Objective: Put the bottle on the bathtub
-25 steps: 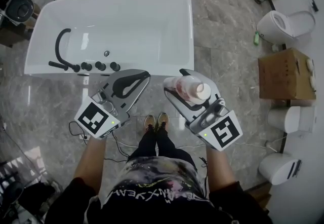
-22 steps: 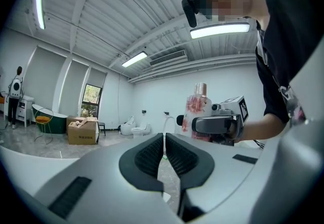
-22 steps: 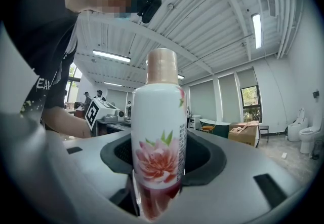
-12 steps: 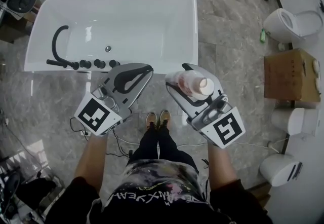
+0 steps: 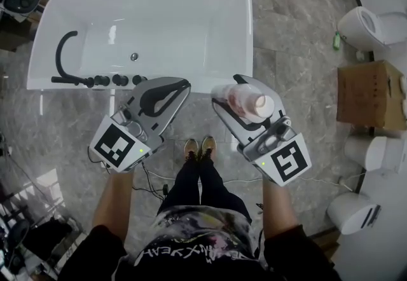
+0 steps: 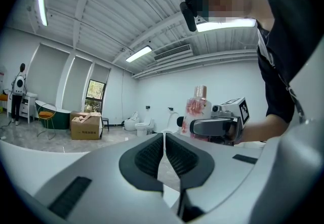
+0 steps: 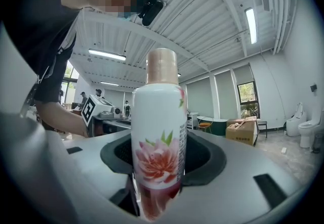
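Your bottle (image 5: 245, 103) is not on the bathtub (image 5: 248, 21). It sits in your right gripper (image 5: 235, 91), held in the air above the grey stone floor (image 5: 299, 57), just on your side of the tub's near rim and toward its right-hand end. In the right gripper view the bottle (image 7: 159, 137) stands upright between the two dark pads. It is white with a pink flower print and a beige cap on top, and the jaws are clamped on its lower body, one pad pressing on each side. The bottle fills the whole gap, so the jaws stand only as far apart as it is wide. Your left gripper (image 5: 179, 88) hangs beside it at about the same height, apart from the bottle and the tub. In the left gripper view its ribbed pads (image 6: 152, 154) meet along a thin seam with nothing between them, and the bottle (image 6: 196, 111) shows beyond them in the other gripper (image 6: 217, 126).
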`<state>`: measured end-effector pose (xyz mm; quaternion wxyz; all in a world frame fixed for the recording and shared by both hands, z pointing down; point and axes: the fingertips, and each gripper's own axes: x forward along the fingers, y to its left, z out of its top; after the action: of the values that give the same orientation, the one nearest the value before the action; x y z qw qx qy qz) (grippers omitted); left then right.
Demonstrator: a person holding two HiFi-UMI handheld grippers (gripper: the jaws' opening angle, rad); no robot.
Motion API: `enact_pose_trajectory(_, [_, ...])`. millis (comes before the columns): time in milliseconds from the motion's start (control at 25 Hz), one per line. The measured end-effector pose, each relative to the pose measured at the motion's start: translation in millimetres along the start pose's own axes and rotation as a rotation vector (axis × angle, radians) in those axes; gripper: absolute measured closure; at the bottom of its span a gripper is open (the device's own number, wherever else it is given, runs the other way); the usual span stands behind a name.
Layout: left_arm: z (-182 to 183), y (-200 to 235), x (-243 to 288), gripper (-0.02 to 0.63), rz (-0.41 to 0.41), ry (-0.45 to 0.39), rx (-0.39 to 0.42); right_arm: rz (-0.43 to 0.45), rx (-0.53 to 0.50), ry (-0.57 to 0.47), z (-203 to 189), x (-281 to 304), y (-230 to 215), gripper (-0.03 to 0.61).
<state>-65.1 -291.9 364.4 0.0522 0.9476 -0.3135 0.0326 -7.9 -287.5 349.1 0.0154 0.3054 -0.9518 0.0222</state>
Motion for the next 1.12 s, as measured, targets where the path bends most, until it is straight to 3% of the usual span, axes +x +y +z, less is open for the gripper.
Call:
enact_pose_trajectory(400, [-48.0,15.3,31.1,0.581,-0.008,0.001,-0.037,-0.029,0.005,0.004,-55.8,10.5,-37.9,0.356])
enact_pose_trajectory(1120, [-149.6,26.5,60.3,0.581,0.024,-0.013,0.003,-0.056,-0.018,0.035,-173.3,24.2,-62.2,0.356])
